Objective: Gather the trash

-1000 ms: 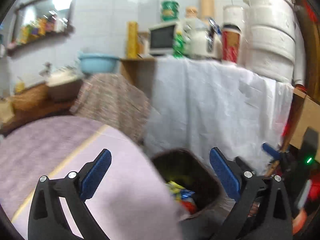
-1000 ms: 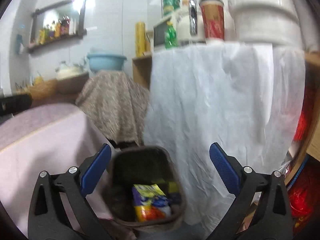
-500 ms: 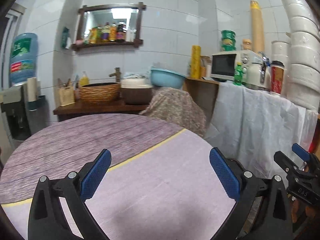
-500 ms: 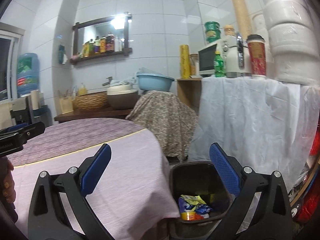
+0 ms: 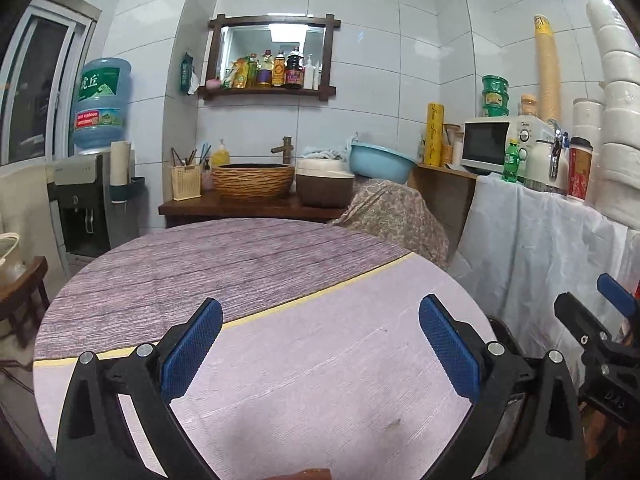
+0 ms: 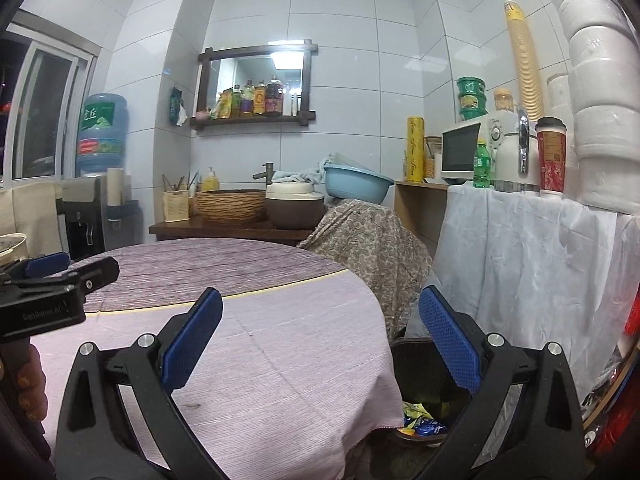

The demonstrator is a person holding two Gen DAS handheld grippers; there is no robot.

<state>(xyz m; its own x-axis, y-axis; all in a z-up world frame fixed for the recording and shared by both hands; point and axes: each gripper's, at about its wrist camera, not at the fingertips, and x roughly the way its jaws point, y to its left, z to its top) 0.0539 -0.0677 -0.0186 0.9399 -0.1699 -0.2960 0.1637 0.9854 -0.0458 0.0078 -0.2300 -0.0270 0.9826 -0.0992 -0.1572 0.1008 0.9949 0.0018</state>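
Note:
Both grippers hover above a round table (image 5: 304, 360) covered in a lilac and wood-pattern cloth. My left gripper (image 5: 320, 344) is open with nothing between its blue pads. My right gripper (image 6: 320, 344) is open too, over the table's right edge (image 6: 372, 312). Below that edge stands a dark trash bin (image 6: 424, 364) holding colourful snack wrappers (image 6: 420, 420). From the left wrist only the bin's rim (image 5: 500, 330) peeks past the table. The right gripper (image 5: 596, 344) shows at the right of the left wrist view, the left gripper (image 6: 48, 284) at the left of the right wrist view.
A white-draped counter (image 6: 532, 256) with a microwave (image 6: 464, 152), bottle and cups stands right of the bin. A patterned cloth covers something (image 6: 360, 236) behind the table. A wooden sink stand (image 5: 248, 208), a water dispenser (image 5: 96, 168) and a chair (image 5: 20, 292) lie beyond.
Both grippers have risen and swung left, from looking down into the bin to looking level across the table. They stayed open throughout.

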